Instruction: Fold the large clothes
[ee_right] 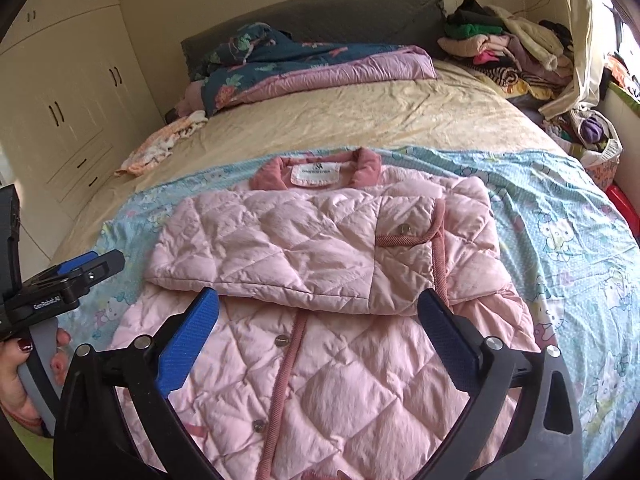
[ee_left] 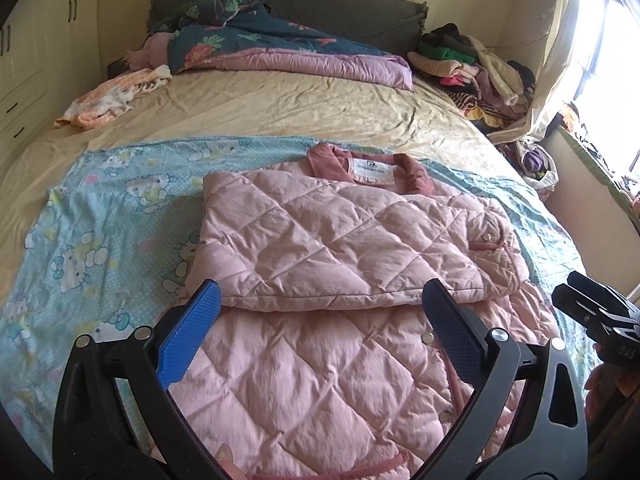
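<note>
A pink quilted jacket (ee_left: 340, 240) (ee_right: 320, 248) lies on the light blue cartoon-print sheet (ee_left: 104, 216) (ee_right: 560, 208), collar toward the headboard. Its lower half is folded up over the upper part, making a doubled panel with a buttoned pocket (ee_right: 404, 232) on top. My left gripper (ee_left: 320, 320) hovers above the near part of the jacket, open, nothing between its blue pads. My right gripper (ee_right: 320, 320) hangs over the jacket's button front, open wide and empty. Each gripper shows at the edge of the other's view, the left one held by a hand (ee_right: 28, 368).
The bed's beige sheet (ee_left: 260, 108) stretches beyond. A dark floral quilt with pink lining (ee_left: 256, 44) lies by the headboard, a small orange-white garment (ee_left: 112, 96) at the left. A heap of clothes (ee_left: 476, 64) sits at the right, white wardrobes (ee_right: 68, 100) left.
</note>
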`<state>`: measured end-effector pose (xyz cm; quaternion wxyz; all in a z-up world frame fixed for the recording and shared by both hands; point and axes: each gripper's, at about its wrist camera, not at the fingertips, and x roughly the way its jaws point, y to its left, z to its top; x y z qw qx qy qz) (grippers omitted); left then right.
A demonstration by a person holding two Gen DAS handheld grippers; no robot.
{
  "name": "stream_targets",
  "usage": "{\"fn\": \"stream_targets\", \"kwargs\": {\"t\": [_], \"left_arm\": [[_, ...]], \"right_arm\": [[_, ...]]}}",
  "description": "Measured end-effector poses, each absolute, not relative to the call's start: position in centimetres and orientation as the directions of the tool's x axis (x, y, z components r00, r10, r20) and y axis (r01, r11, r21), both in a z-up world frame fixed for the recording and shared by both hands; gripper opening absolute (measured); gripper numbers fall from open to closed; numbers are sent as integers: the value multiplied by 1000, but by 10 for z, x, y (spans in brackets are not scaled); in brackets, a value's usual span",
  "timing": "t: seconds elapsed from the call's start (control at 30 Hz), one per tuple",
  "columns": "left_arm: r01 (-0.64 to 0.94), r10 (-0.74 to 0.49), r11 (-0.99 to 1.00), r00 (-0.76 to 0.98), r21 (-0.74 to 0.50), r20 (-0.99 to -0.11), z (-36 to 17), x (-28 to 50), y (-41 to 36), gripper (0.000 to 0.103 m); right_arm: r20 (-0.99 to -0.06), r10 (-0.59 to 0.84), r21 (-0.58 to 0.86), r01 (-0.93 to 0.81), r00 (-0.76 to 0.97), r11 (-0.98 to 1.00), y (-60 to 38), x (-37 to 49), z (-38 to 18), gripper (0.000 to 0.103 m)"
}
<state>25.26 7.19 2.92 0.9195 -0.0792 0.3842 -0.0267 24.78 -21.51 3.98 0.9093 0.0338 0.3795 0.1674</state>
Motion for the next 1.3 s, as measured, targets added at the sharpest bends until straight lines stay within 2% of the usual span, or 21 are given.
{"fn": "stream_targets", "kwargs": {"t": [0.73, 1.3], "left_arm": [[32, -133, 985, 761, -168, -635, 58, 195, 62, 94], [58, -142, 986, 767, -154, -625, 46, 153, 49, 94]], "right_arm": [[-596, 360, 174, -322, 718, 931, -214, 183, 83, 99], [-558, 352, 166, -314, 751, 935, -234, 135, 83, 99]]}}
